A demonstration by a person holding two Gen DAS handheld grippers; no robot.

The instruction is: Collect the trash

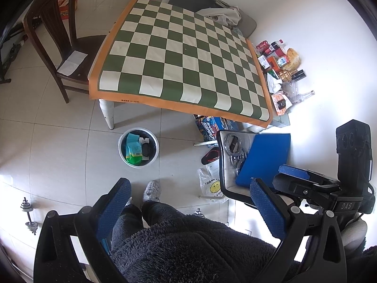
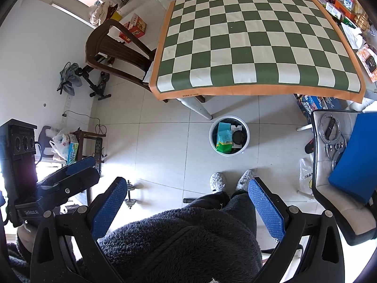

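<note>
Left gripper (image 1: 188,202): its jaws are spread wide with nothing between them. It is held up high over the floor, above the person's fuzzy dark clothes.
Right gripper (image 2: 186,202): its jaws are spread wide too, and they hold nothing. It also shows in the left view, off to the right side.
Trash bin (image 1: 138,147): a round white bin with a dark bag inside. It stands on the tiled floor, just in front of the counter's white leg (image 1: 106,114).
Trash in the bin: a green and blue packet (image 1: 133,149) lies inside, next to a white piece and a dark round thing (image 1: 148,150).
Counter (image 1: 179,54): it is covered by a green and white checked cloth with an orange edge. The checked part has nothing lying on it.
Pile by the wall (image 1: 280,70): boxes, packets, a white crumpled paper and a clear bottle sit past the right edge of the cloth.
Brown chair (image 1: 59,35): it stands at the left side of the counter, with a white paper (image 1: 71,62) on its seat.
Light chair (image 2: 339,169): it is on the right, with a blue pad (image 2: 355,158) and shiny metal rings on it.
Slippers (image 2: 218,181): two grey fluffy slippers stand on the floor, near the bin.
Plastic bag (image 1: 211,185): it lies on the floor beside the light chair and has a yellow smiley face.
</note>
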